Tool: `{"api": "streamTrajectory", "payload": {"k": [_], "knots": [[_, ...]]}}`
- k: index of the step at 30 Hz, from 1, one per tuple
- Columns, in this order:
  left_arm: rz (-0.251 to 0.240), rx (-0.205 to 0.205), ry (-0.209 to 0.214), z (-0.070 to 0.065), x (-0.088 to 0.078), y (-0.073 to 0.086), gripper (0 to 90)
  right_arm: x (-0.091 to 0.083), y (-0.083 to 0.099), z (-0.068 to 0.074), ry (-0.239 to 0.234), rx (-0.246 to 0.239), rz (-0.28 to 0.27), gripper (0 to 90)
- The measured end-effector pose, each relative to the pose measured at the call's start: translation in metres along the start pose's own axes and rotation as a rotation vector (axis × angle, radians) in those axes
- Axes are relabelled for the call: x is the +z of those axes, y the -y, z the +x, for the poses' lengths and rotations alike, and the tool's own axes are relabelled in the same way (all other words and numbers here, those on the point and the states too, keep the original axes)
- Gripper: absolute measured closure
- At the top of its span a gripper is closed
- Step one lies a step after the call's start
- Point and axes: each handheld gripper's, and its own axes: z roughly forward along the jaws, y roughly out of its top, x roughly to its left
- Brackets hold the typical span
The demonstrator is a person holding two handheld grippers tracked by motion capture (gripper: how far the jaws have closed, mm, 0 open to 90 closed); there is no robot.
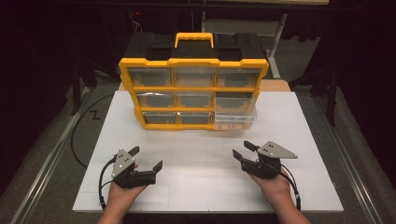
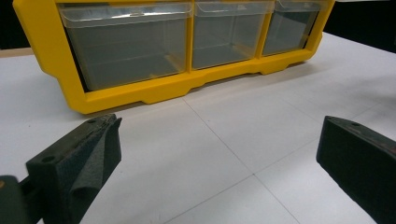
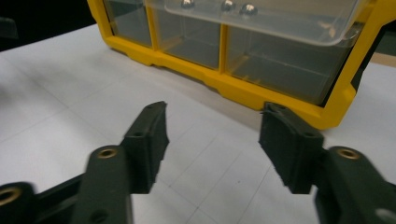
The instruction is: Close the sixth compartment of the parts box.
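While apart, the organizer (image 1: pixel 194 88) stands beyond both hand-held grippers.

Bare board (image 1: pixel 205 177) ahead; yellow organizer (image 1: pixel 194 93) blocks beyond.

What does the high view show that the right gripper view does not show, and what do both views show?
High view: the black top and yellow handle of the organizer, all nine drawers, both hands, the left tool with jaws open, and the right tool.

Right gripper view: three small metal balls in the pulled-out clear drawer, seen close.

Both: the yellow organizer, that protruding drawer, the white table, and nothing between the right jaws.
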Motion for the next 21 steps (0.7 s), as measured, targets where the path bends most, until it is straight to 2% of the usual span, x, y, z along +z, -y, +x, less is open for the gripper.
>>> {"api": "streamTrajectory", "payload": {"k": [4,7,12,16,21], "knots": [[0.000,-0.007,0.003,0.001,0.000,0.000,0.7,0.001,-0.007,0.000,0.004,0.001,-0.011,64.5],[-0.002,-0.009,0.003,0.001,0.000,0.000,0.7,0.000,-0.014,0.000,0.039,-0.010,-0.033,73.2],[-0.003,-0.008,0.002,0.002,-0.001,0.000,0.7,0.002,-0.028,-0.001,0.080,-0.002,-0.056,88.1],[-0.007,-0.011,-0.001,0.002,-0.002,0.000,0.7,0.008,-0.035,0.000,0.081,-0.005,-0.070,90.0],[-0.007,-0.007,0.003,0.002,-0.001,0.000,0.7,0.016,-0.045,0.005,0.108,-0.033,-0.082,90.0]]}}
